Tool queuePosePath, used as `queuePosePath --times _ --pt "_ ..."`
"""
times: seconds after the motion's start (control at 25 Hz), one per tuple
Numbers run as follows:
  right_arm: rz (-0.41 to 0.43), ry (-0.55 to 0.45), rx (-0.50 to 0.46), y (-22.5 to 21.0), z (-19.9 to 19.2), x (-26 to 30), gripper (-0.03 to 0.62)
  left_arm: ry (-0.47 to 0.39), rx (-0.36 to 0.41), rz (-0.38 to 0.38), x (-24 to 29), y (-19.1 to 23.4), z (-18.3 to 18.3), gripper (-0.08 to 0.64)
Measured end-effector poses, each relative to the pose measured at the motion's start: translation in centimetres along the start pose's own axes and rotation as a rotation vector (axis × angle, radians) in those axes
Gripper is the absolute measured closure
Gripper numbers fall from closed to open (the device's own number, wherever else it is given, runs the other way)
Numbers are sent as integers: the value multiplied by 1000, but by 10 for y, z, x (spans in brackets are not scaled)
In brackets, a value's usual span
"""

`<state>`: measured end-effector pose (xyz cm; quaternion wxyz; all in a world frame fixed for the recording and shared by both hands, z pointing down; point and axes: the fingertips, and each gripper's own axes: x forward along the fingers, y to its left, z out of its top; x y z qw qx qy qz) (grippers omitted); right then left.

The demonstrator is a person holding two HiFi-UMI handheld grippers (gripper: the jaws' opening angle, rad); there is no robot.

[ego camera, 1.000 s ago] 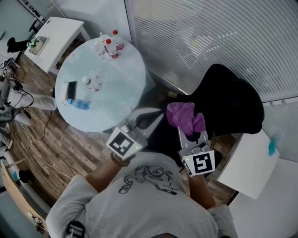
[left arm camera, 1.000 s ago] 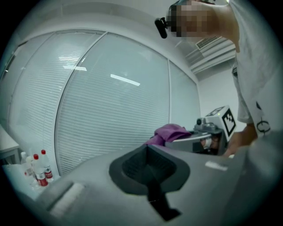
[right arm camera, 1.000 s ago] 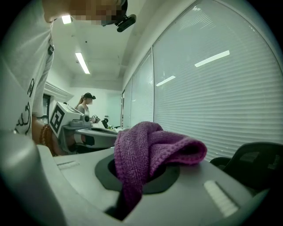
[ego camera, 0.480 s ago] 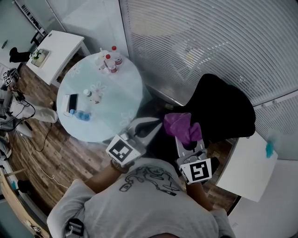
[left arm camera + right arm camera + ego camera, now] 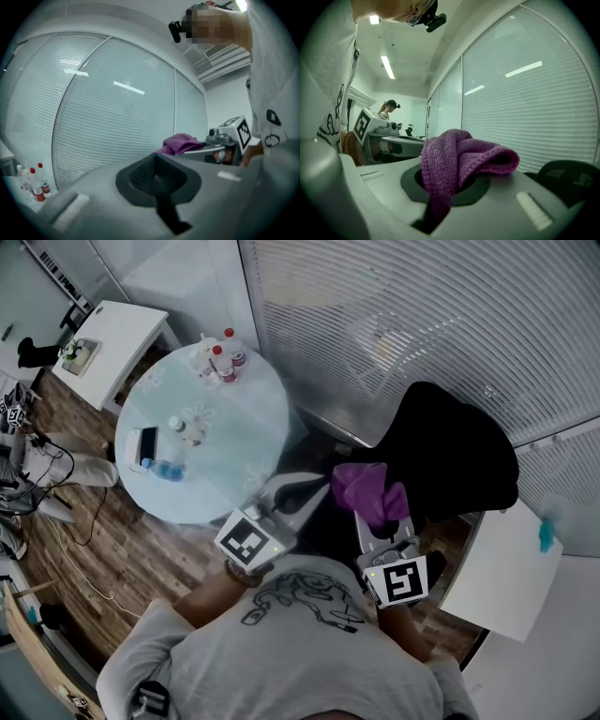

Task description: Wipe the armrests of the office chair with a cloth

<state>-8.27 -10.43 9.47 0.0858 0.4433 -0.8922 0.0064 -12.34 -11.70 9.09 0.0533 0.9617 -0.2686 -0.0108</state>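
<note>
cloth (image 5: 459,157), purple and bunched, is pinched between the right gripper (image 5: 382,524) jaws, its bulk piled just past their tips so a soft pad leads toward the black office chair (image 5: 450,460) ahead of them. left gripper (image 5: 157,177) hangs beside it, jaws pressed together on nothing, likely kept free to steady the chair. wiping looks not yet begun.

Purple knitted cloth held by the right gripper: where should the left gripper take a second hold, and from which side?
Take the loose bunched fold of the purple knitted cloth bulging beyond the right gripper, coming from its left, where the left gripper sits alongside. The other end is pinched between the right jaws. The left jaws are together, so open first.
</note>
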Motion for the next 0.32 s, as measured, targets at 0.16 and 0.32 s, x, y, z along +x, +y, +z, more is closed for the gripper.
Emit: queuePosePath --times 0.16,0.32 --pt "1 3 1 2 -3 2 561 -2 -6 -3 0 1 -3 560" --pt "1 1 1 4 -3 5 561 -2 -11 -3 -2 3 -4 560"
